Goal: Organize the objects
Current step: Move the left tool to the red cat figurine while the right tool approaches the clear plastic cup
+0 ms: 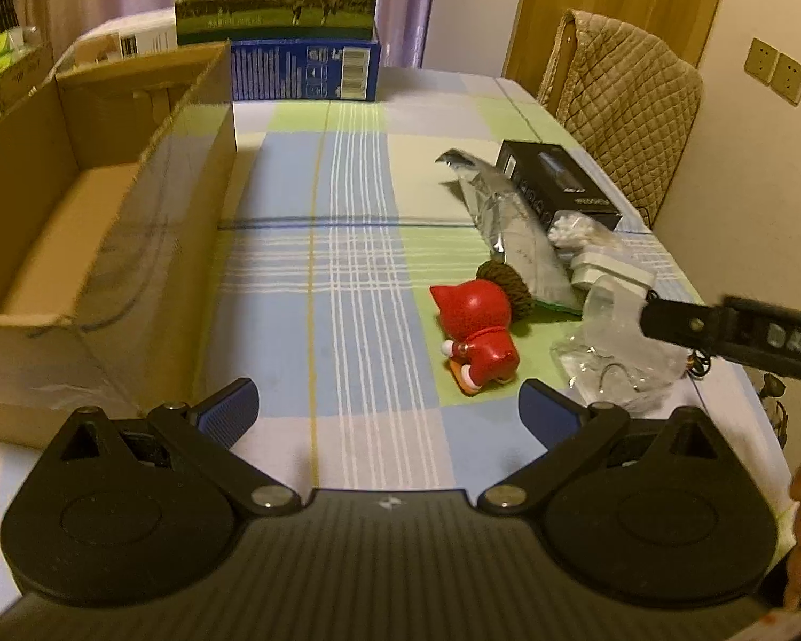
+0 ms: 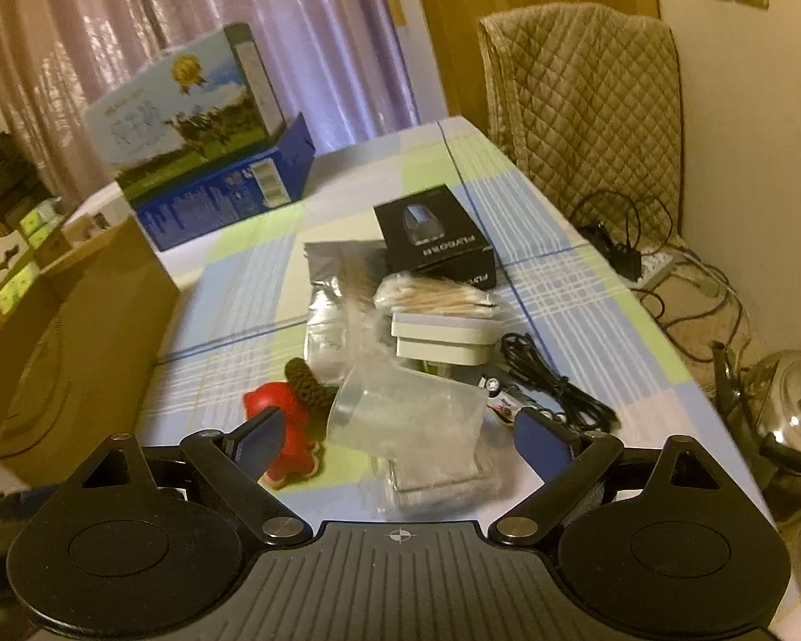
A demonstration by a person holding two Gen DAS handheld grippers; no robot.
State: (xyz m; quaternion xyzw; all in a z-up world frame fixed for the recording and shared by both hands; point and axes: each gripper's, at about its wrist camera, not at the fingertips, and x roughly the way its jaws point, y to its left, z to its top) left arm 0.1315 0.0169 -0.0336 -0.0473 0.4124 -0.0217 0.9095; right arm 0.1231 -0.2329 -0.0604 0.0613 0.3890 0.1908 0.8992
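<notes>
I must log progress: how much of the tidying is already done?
Nothing looks done: what shows of the cardboard box is empty. Both grippers are open; the right gripper frames a clear plastic cup. Red toy, black box and the rest remain on the table.

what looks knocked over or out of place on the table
The red toy figure is tipped over on the checked cloth instead of standing. The clear plastic cup also lies on its side atop the clutter, in front of the open right tool. No spill visible.
</notes>
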